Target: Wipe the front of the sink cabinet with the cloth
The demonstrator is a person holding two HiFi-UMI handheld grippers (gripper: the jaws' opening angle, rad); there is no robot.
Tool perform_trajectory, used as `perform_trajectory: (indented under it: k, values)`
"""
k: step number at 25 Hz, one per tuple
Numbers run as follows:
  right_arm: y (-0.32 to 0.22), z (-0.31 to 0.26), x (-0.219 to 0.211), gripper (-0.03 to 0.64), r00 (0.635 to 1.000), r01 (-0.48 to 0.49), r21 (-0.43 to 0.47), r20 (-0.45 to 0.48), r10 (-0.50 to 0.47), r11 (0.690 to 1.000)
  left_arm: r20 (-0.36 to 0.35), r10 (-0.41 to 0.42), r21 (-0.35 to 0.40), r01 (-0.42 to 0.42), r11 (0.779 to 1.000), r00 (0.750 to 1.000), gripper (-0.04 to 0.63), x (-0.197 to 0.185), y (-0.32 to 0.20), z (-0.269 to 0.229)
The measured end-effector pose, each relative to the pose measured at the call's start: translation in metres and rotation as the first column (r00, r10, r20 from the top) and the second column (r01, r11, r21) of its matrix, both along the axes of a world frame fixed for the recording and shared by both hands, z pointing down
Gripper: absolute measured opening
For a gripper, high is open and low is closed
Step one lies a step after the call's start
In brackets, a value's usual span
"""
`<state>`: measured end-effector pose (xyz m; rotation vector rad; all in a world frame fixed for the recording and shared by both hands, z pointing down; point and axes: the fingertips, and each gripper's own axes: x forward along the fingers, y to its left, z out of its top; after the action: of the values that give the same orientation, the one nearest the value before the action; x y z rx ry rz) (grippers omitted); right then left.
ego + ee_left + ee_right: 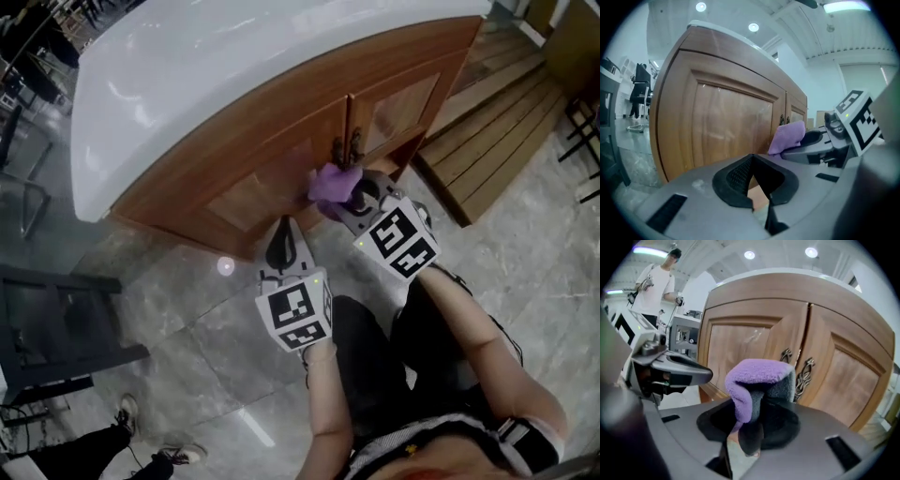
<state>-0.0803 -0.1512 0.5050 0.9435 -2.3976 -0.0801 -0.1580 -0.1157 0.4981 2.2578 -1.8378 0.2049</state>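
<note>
The wooden sink cabinet [281,122] with a white top has two panelled doors and dark ornate handles [347,148] at the middle seam. My right gripper [349,195] is shut on a purple cloth [333,185], held just in front of the handles [802,373]; the cloth [757,378] folds over the jaws in the right gripper view. My left gripper [283,246] is shut with nothing in it, low before the left door [726,122]. From the left gripper view the cloth [787,136] and right gripper show at the right.
A dark chair frame [56,328] stands on the grey stone floor at left. A wooden slatted platform [497,141] lies right of the cabinet. Someone's feet [155,441] show at bottom left. A person in a white shirt [656,287] stands far behind.
</note>
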Motion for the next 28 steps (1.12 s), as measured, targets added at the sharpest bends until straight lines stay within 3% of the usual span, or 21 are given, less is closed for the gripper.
perform_trajectory:
  k: [7,9,13,17,28]
  values:
    - [-0.01,-0.074,0.03,0.172,1.0,-0.006,0.105,0.031,0.003,0.994,0.033,0.086,0.052,-0.088,0.995,0.996,0.0,0.043,-0.021,-0.036]
    - [-0.013,-0.086,0.037,0.172,0.999,0.013,0.104,0.032,-0.016,0.994,0.037,0.095,0.061,-0.097,0.993,0.995,0.0,0.051,-0.027,-0.046]
    - [-0.023,-0.104,0.055,0.172,0.998,0.033,0.092,0.057,-0.038,0.995,0.113,0.11,0.072,-0.119,0.99,0.987,0.0,0.071,-0.039,-0.065]
    - [-0.04,-0.127,0.068,0.172,0.995,0.012,0.143,0.092,-0.025,0.99,0.106,0.12,0.073,-0.128,0.989,0.987,0.0,0.088,-0.044,-0.072]
    - [-0.04,-0.124,0.065,0.18,0.995,0.095,0.2,0.021,-0.101,0.975,0.102,0.103,0.072,-0.11,0.991,0.989,0.0,0.108,-0.047,-0.073]
